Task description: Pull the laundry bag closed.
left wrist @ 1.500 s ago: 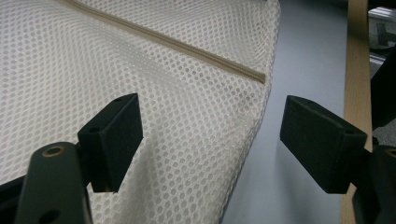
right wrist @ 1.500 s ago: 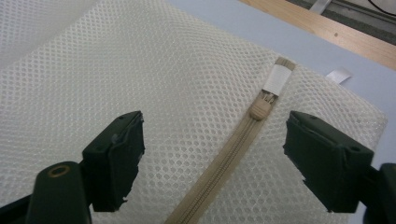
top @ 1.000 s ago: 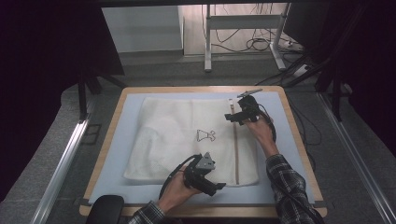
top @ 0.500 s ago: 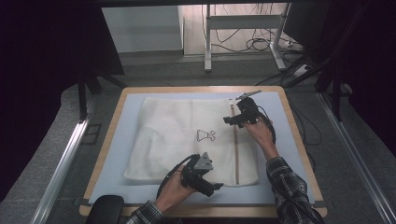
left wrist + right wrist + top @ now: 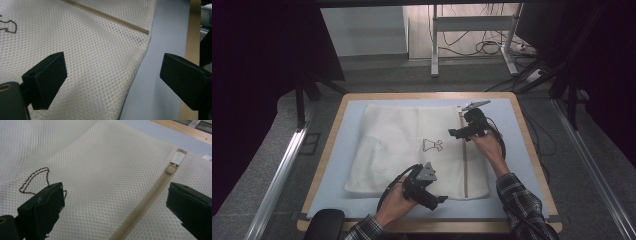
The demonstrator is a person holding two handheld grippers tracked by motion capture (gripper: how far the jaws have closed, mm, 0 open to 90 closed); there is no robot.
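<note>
A cream mesh bag (image 5: 397, 145) lies flat on the blue mat (image 5: 517, 150). A brown stitched outline (image 5: 433, 145) marks its middle, and a tan zipper (image 5: 465, 165) runs along its right side. My left gripper (image 5: 436, 199) is open low over the bag's near edge. In the left gripper view its jaws straddle the bag's corner (image 5: 105, 82), with the zipper's end (image 5: 140, 28) beyond. My right gripper (image 5: 455, 132) is open over the bag's far right part. In the right gripper view the zipper pull (image 5: 171, 170) lies ahead near the right jaw and the stitched outline (image 5: 35, 180) near the left jaw.
The mat sits on a wooden table (image 5: 532, 145) whose edge (image 5: 193, 27) runs close beside the bag's near corner. A black rounded object (image 5: 324, 225) sits at the table's near left corner. Behind the table are metal legs and cables on the floor (image 5: 482, 47).
The right gripper has shifted a little nearer and to the left over the bag. The left gripper has barely moved.
</note>
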